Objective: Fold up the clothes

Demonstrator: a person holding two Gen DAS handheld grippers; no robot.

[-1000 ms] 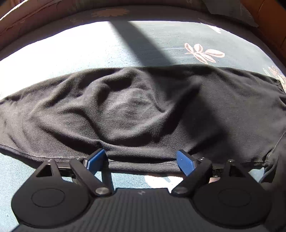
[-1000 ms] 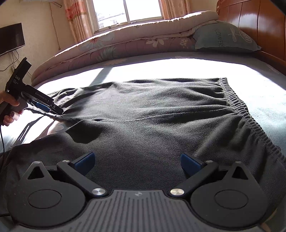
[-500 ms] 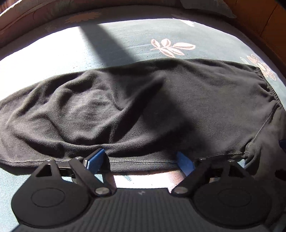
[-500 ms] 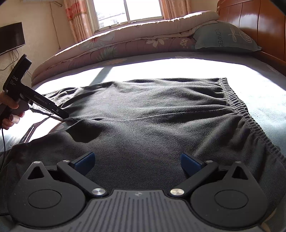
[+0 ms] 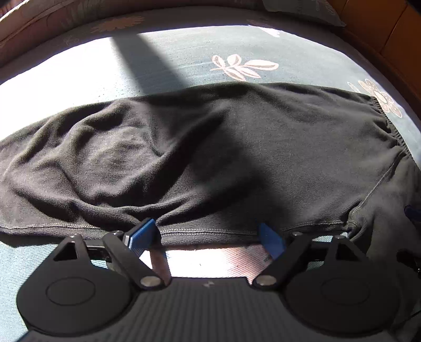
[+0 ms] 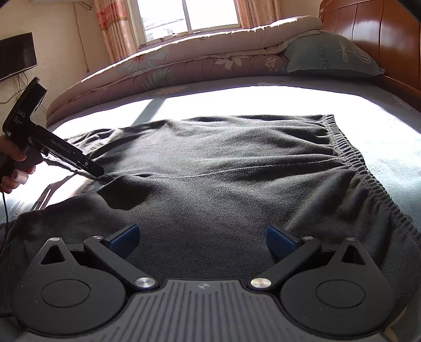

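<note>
- Sunlit bedroom: a bed (image 6: 381,131) with a blue-grey floral sheet fills both views, a rolled quilt (image 6: 210,60) and a teal pillow (image 6: 331,55) along the top of the right wrist view, under a window (image 6: 189,15) and beside a wooden headboard (image 6: 381,34).
- Black trousers (image 6: 223,179) lie spread across the sheet at centre frame, their ribbed waistband (image 6: 368,173) curving down the right side.
- Over the last second the left gripper (image 5: 208,234) has crept forward along the near seam toward the crotch; in the right wrist view, at centre left, its tip now sits further in on the cloth, where the fabric puckers into a small raised ridge.
- That shift suggests the fold is only being set up: a grasp point is being taken at the inner seam, and nothing is doubled over yet.
- Left jaws stand wide apart, the hemmed edge of the trousers lying between the blue pads (image 5: 143,232); the cloth touches or nearly touches them, but they are not closed on it.
- Right gripper (image 6: 204,240) hovers low over the trouser seat at the bottom of its frame, jaws equally wide apart, holding nothing; whether its pads brush the fabric cannot be told.
</note>
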